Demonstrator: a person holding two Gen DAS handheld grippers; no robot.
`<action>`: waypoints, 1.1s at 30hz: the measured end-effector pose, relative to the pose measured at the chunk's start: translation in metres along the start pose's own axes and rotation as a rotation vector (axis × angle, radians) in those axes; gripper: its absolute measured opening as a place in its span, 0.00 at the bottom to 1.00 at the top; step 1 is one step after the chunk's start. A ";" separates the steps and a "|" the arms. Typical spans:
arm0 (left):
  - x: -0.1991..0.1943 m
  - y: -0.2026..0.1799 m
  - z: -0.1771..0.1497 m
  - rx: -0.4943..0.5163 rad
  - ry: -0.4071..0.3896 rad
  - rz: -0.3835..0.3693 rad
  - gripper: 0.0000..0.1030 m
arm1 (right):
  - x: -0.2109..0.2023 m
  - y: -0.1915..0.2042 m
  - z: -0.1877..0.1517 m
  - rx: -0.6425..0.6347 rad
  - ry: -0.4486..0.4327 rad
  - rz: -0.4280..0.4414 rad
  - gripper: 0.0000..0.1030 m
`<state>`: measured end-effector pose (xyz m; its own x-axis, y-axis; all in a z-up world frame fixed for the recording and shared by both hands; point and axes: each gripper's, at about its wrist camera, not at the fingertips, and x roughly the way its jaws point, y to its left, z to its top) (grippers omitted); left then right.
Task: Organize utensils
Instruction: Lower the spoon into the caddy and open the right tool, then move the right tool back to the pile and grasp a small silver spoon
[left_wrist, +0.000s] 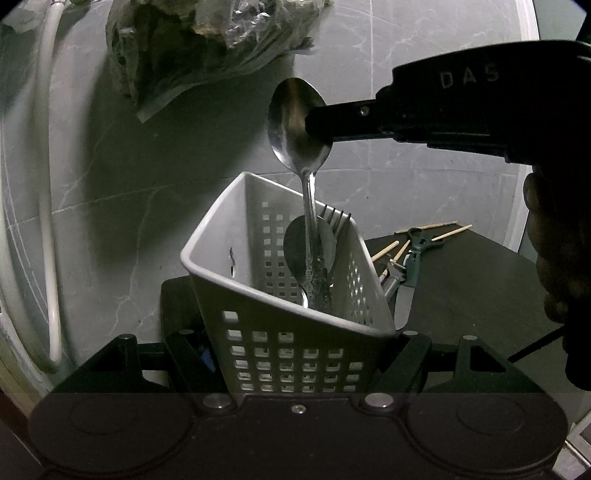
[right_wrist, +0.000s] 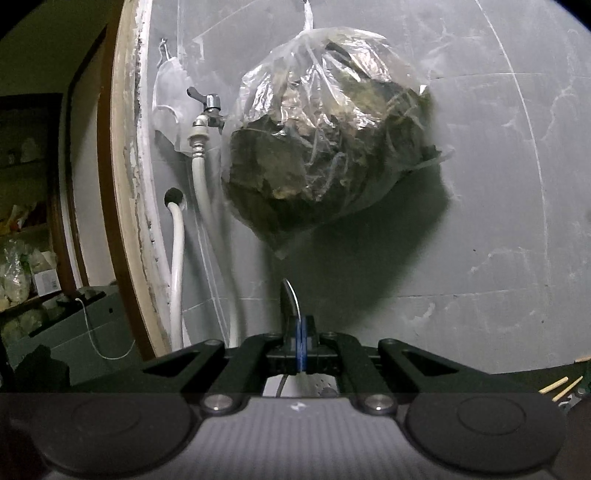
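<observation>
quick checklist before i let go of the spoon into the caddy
1. Right hand-held gripper shut on the spoon, pinching its bowl: ok.
2. Spoon handle pointing down, tip already inside the grey caddy: ok.
3. Left hand-held gripper shut on the caddy, which sits tilted between its fingers: ok for grip, but the tilt may shift the drop.
4. Room in the caddy: another spoon and a fork stand right behind the handle; contact with them: cannot tell.
5. Handle reaching the caddy floor: cannot tell, hidden by the wall.
6. Loose tools and sticks on the dark surface lie clear of the caddy: ok.
</observation>
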<state>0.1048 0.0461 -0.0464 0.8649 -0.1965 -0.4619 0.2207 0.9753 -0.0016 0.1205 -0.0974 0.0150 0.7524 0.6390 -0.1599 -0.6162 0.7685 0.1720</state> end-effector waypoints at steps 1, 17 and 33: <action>0.000 -0.001 0.000 0.001 0.000 0.001 0.74 | -0.001 0.000 0.000 0.001 0.000 -0.003 0.00; 0.001 -0.002 0.001 0.004 0.001 0.003 0.74 | 0.003 0.005 -0.012 -0.070 0.015 -0.025 0.02; 0.001 -0.001 0.001 0.006 0.003 -0.003 0.74 | -0.038 -0.023 -0.015 -0.030 0.017 -0.109 0.64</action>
<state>0.1057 0.0449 -0.0458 0.8631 -0.1987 -0.4643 0.2257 0.9742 0.0027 0.1028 -0.1387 0.0027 0.8111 0.5521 -0.1929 -0.5382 0.8338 0.1234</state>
